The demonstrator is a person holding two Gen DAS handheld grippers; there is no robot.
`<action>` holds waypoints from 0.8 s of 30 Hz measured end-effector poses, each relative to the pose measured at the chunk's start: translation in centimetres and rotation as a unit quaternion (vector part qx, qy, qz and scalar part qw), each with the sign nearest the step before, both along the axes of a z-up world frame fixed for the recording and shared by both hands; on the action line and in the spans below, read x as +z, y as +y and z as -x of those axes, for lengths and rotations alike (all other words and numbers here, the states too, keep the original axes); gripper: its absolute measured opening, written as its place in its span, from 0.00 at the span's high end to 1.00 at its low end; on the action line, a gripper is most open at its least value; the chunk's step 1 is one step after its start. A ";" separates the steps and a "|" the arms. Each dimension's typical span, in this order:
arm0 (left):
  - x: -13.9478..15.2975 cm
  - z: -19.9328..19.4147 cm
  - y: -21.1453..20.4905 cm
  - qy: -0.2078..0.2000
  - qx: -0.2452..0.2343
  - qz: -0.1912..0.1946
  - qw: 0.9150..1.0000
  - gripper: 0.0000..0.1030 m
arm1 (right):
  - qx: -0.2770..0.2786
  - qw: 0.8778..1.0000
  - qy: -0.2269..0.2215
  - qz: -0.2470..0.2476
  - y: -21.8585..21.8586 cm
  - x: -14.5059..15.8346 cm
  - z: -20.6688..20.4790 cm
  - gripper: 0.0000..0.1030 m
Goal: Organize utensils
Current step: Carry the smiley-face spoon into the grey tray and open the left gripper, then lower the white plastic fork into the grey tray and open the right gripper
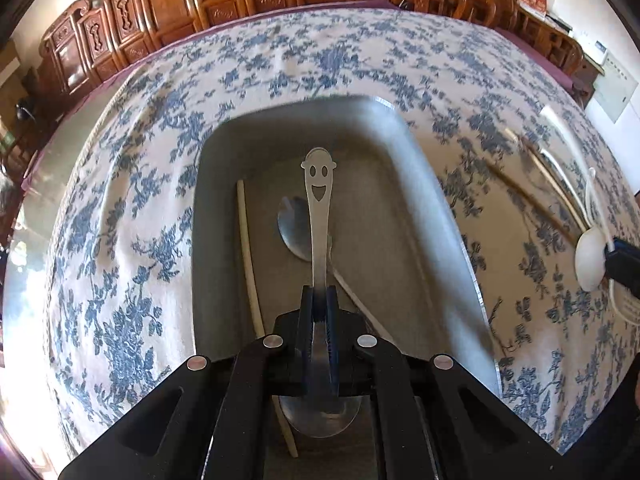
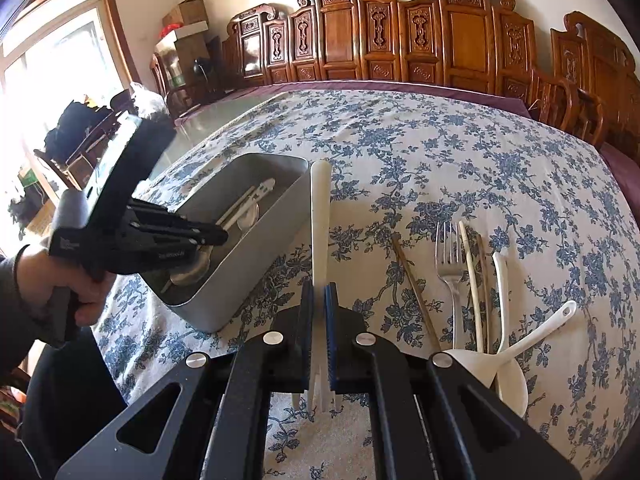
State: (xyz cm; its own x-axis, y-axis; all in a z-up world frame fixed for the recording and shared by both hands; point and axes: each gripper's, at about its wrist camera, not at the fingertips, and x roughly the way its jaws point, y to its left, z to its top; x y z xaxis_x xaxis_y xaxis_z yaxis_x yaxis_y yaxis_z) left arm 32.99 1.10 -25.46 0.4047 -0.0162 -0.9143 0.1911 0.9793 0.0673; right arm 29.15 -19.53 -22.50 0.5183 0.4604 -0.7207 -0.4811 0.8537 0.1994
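Closest to the left wrist view, the left gripper (image 1: 320, 304) is clamped tight on a steel spoon with a smiling face cut into its handle (image 1: 319, 216), the handle tip pointing away and the bowl tucked back under the jaws. It hangs tilted down over the grey metal tray (image 1: 424, 200), which already holds another steel spoon (image 1: 294, 232) and a pale chopstick (image 1: 250, 256) along its floor. To set the spoon down well, I would lower it until the handle lies nearly flat beside that other spoon, then let go low, so it does not clatter or bounce onto the rim. The right gripper (image 2: 319, 308) is likewise closed hard, on a white plastic fork (image 2: 320, 216) whose tines stick out back toward the camera; it waits above the flowered tablecloth (image 2: 440, 152), just beside the tray's near wall. That hand looks best kept back until the left one clears, since both heading into the narrow tray could knock together. Still lying on the cloth to the right are a steel fork (image 2: 450, 256), a cream chopstick (image 2: 472, 276), a brown chopstick (image 2: 412, 284) lying apart at a slant, a slim white utensil (image 2: 502, 288) and a white ladle-shaped spoon (image 2: 532, 332) resting across the others. Carved wooden chairs (image 2: 400, 40) line the far edge, well out of the way.
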 end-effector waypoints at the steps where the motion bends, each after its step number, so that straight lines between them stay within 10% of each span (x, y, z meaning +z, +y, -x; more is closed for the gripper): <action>1: -0.1 0.0 0.0 0.001 0.000 -0.001 1.000 0.95 | 0.000 1.000 0.000 0.001 0.1 0.0 0.0 0.93; 24: 5.3 3.8 4.3 -0.102 0.029 0.054 0.993 0.94 | 0.021 1.000 0.017 -0.002 6.7 0.7 -1.1 0.93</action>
